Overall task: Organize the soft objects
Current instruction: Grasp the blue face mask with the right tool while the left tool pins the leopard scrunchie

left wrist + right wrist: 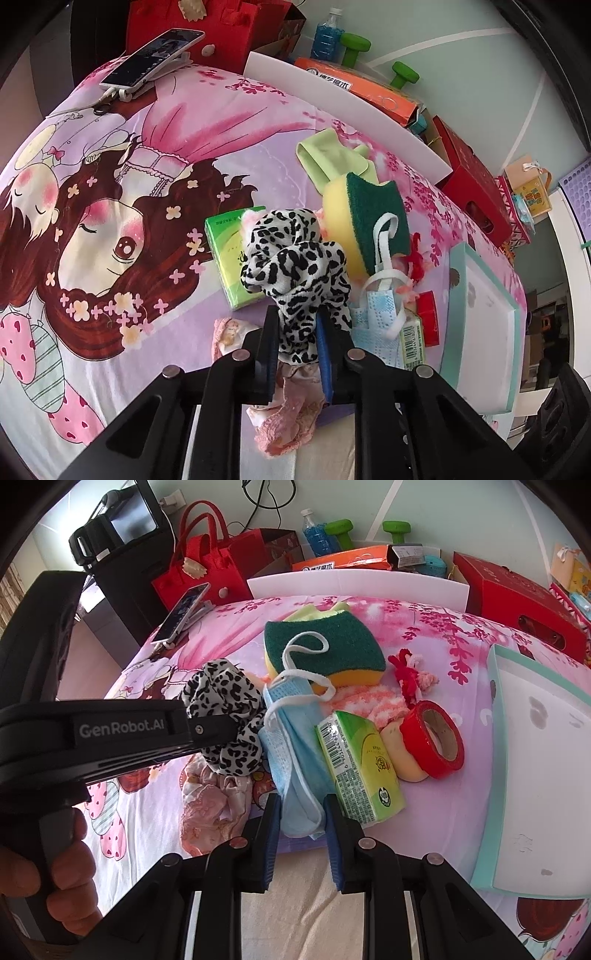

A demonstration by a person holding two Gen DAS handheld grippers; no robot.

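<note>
The left gripper is clamped on a leopard-print scrunchie, black spots on white, bunched into loose folds and standing up from between the fingers, near the front edge of the bed. Beneath it lies a crumpled pink lace cloth. The right gripper is clamped on a pale blue face mask, pleated, folded lengthwise, its white ear loops trailing over a sponge with a green top and yellow body. Just beside the mask lies a green tissue pack, with a red tape roll past it. A teal-rimmed box sits at the right edge. A phone rests at the far left corner.
</note>
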